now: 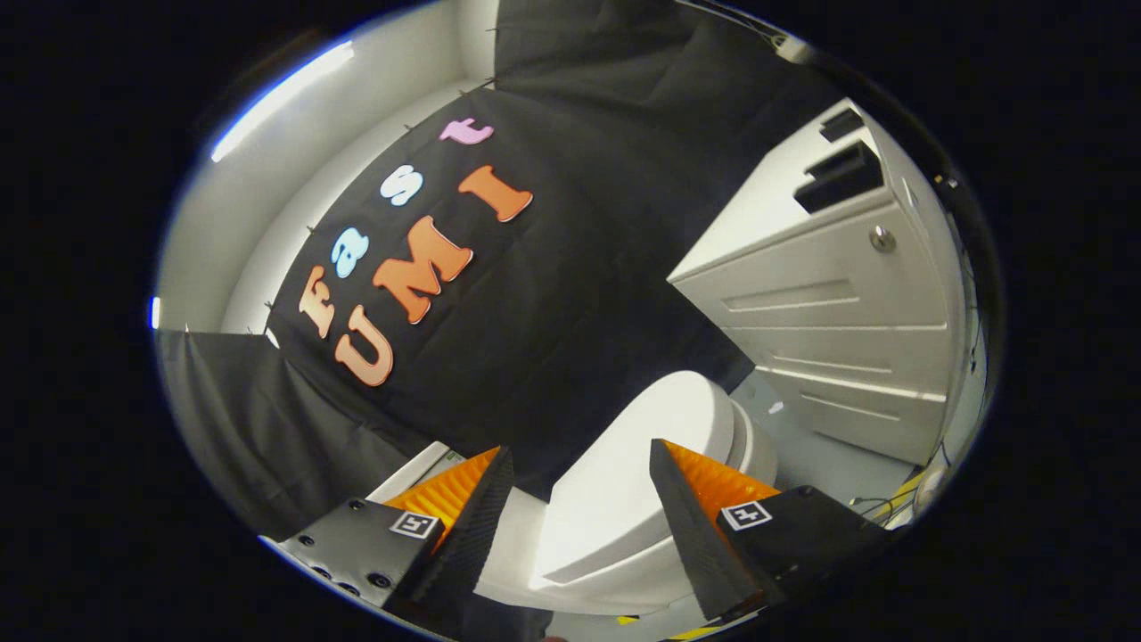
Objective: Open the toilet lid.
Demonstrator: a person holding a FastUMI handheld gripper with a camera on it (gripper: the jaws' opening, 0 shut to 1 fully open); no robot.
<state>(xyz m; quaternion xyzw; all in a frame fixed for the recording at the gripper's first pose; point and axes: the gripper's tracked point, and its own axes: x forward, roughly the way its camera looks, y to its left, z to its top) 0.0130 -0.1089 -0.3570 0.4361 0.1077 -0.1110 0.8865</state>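
A white toilet stands below and just ahead of my fingers, seen at a tilt. Its lid [637, 464] lies flat and closed over the bowl [758, 446], and the white tank [414, 468] shows behind the left finger. My gripper [579, 464] hangs above the toilet with its fingers wide apart and nothing between them. The lid's broad top shows in the gap between the two fingers, and neither finger touches it.
A white cabinet [829, 312] with drawers and a round knob stands to the right of the toilet. Black cloth [579, 294] covers the wall behind. Grey floor [820, 455] lies between toilet and cabinet, with cables [891, 504] at its near end.
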